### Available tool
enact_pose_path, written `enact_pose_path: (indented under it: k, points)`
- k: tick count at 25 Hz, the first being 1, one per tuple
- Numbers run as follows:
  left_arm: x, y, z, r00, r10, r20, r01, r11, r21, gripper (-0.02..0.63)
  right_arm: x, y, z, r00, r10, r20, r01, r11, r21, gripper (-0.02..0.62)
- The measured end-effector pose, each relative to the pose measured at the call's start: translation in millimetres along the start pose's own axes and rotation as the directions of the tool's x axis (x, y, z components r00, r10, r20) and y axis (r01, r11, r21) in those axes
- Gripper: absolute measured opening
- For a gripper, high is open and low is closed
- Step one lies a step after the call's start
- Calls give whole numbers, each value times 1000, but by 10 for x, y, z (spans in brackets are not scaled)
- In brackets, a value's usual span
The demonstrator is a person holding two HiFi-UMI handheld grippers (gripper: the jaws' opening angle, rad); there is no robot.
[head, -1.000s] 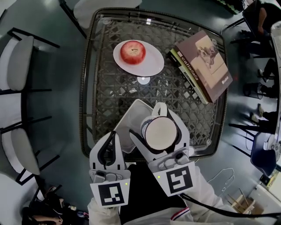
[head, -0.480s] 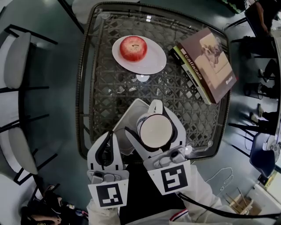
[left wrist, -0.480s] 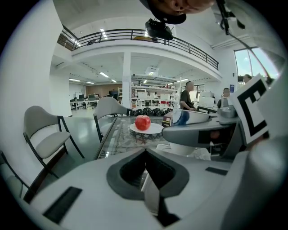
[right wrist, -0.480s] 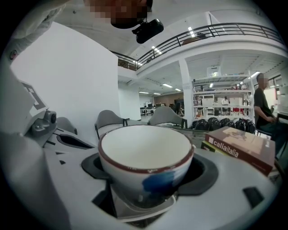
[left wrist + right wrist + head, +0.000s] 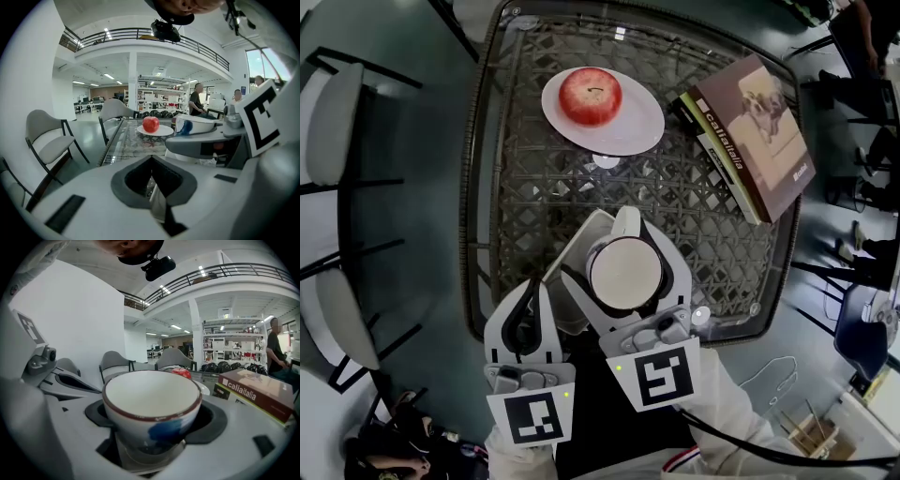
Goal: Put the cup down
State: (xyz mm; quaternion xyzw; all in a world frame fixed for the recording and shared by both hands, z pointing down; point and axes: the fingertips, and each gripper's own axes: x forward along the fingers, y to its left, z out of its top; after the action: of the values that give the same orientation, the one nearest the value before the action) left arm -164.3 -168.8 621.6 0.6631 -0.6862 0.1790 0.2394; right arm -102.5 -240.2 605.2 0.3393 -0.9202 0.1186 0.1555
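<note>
A white cup [image 5: 625, 272] with a dark red rim and a blue mark [image 5: 152, 404] is upright between the jaws of my right gripper [image 5: 625, 269], which is shut on it. Its handle [image 5: 625, 221] points away from me. The cup hangs over the near part of the glass table [image 5: 478, 234], above a white squarish dish [image 5: 571, 247]; whether they touch is hidden. My left gripper [image 5: 534, 300] hovers just left of the cup at the table's near edge, shut and holding nothing [image 5: 152, 185]. The left gripper view shows the cup [image 5: 197, 125] at the right.
A red apple [image 5: 591, 97] lies on a white plate [image 5: 633, 131] at the far middle of the table. Two stacked books [image 5: 750, 136] sit at the far right. Grey chairs [image 5: 333, 122] stand left of the table. A person [image 5: 197, 101] stands in the distance.
My right gripper has drifted a little to the left with the cup still in it. The left gripper has hardly moved.
</note>
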Motion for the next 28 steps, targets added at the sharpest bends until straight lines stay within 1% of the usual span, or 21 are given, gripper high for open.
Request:
enact_pose_path:
  k: [8,13,28]
  points:
    - [39,71,-59,1000,11,-19,-11,1000,-4,11,65,9,-110,1000,7,-21,-7,1000,-10,417]
    - [66,65,-76,1000,1,-24,-2,999,-33,11,90,38,-153,999,15,-39,-16,999,-28,417]
    - [90,84,-107,1000,8,-28,-9,999,-37,11,62,56,-214,999,4,-37,-6,998,-61,417]
